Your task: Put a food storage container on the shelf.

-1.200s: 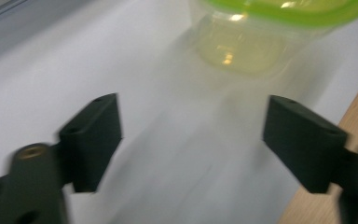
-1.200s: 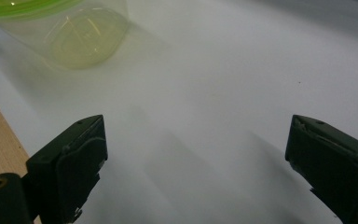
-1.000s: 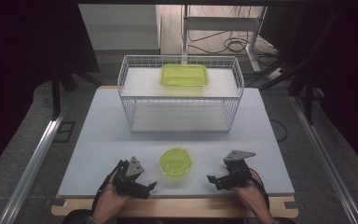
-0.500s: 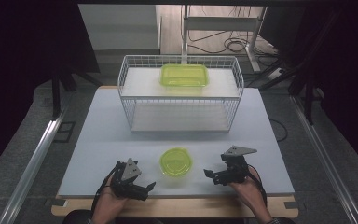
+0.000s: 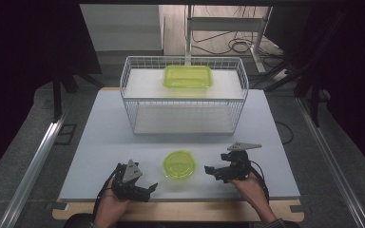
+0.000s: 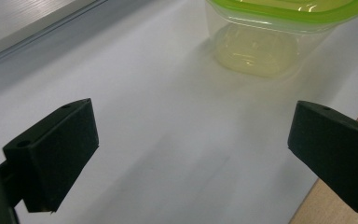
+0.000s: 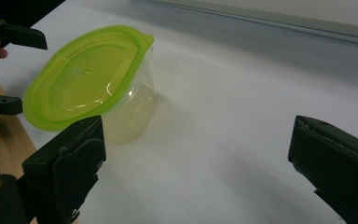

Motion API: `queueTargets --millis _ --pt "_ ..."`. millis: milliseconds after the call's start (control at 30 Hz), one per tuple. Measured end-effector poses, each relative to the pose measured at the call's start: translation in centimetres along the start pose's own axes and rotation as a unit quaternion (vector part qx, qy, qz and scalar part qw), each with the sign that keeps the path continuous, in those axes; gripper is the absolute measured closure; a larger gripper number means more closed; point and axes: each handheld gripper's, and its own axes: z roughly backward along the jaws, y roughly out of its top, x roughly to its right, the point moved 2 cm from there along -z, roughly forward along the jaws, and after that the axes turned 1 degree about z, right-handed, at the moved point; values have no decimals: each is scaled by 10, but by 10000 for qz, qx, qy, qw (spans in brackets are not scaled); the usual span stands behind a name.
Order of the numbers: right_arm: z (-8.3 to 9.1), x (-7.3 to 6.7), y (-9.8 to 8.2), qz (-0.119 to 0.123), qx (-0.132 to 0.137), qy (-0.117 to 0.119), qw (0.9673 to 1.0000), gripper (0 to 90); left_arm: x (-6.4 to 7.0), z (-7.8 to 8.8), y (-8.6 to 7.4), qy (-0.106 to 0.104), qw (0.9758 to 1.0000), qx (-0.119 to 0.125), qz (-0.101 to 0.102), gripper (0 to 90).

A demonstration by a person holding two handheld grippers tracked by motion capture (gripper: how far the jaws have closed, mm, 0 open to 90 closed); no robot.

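Grippers flank a small round container (image 5: 179,164) with a lime-green lid, which stands upright near the front edge of the white table (image 5: 104,128). To the container's left, the left gripper (image 5: 148,188) is held low over the table by a hand (image 5: 110,204), its jaws spread wide with nothing between them; in the left gripper view the container (image 6: 270,37) stands ahead of the open jaws and apart from them. To the container's right, the right gripper (image 5: 211,171), held by the other hand (image 5: 249,184), points toward it, also with jaws wide apart and empty. In the right gripper view the container (image 7: 93,81) stands ahead and to the left, its clear body visible under the green lid, with the left gripper (image 7: 2,70) just beyond it. Neither gripper touches the container. Farther back on the table stands a white wire basket (image 5: 128,102), and a rectangular green-lidded container (image 5: 188,76) rests on top of it, well apart from both grippers.
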Motion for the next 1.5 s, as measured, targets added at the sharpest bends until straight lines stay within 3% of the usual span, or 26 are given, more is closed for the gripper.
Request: queueTargets --millis 233,533,767,867,1000,1167,1400,1500 --pt "-8 2 8 -180 -214 2 9996 61 1 -1 0 30 10000 -20 -75 15" --pt "-15 -2 32 -500 -134 435 9977 236 0 -1 0 77 9999 -24 -65 14" --pt "-35 -7 39 -595 -412 823 9940 368 0 -1 0 79 9999 -41 -86 15" --pt "-43 -4 40 -786 -540 1008 9903 420 0 -1 0 86 9999 -62 -107 15" --pt "-51 2 42 -1132 -677 1367 9818 528 0 -1 0 87 9999 -79 -104 15" --pt "-58 5 42 -1281 -809 1552 9762 628 0 -2 -1 88 9998 -119 -142 16" --pt "-61 6 43 -1586 -1031 1881 9637 801 1 -2 0 95 9997 -130 -183 16" --pt "-61 6 44 -1604 -1060 1899 9628 806 2 -2 0 97 9997 -130 -187 16"
